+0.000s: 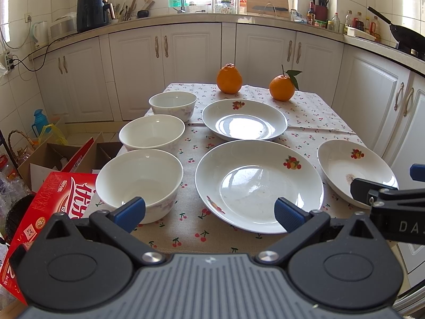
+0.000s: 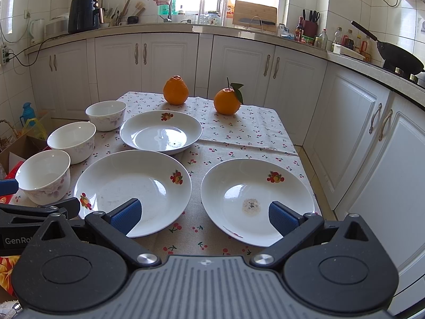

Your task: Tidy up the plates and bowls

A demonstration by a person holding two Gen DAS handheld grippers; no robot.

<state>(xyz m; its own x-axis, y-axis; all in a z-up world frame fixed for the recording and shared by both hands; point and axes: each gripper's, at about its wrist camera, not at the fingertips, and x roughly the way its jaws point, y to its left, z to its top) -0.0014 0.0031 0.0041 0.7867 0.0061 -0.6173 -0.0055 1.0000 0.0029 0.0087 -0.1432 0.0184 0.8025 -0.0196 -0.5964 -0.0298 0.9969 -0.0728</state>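
A table [image 1: 313, 117] covered by a cherry-print cloth [image 2: 255, 130] was recorded, backed by white kitchen cabinets [image 1: 191, 61]. Three white fruit-motif plates were laid out on it: the near-centre plate [image 1: 259, 186], a far plate [image 1: 244, 119] at its 12 o'clock, and a right plate [image 2: 256, 200] at its 3 o'clock, a dull smudge noted in that plate's well. Three white bowls were ranged in a line along the table's left edge: near bowl [image 1: 139, 183], middle bowl [image 1: 152, 132], far bowl [image 1: 172, 105], each standing apart. Two oranges [image 1: 229, 79] were seen at the far edge, at 12 o'clock from the far plate. The left gripper [image 1: 209, 210] was held above the near edge, jaws wide, nothing gripped. The right gripper [image 2: 204, 216] was likewise spread wide and unladen.
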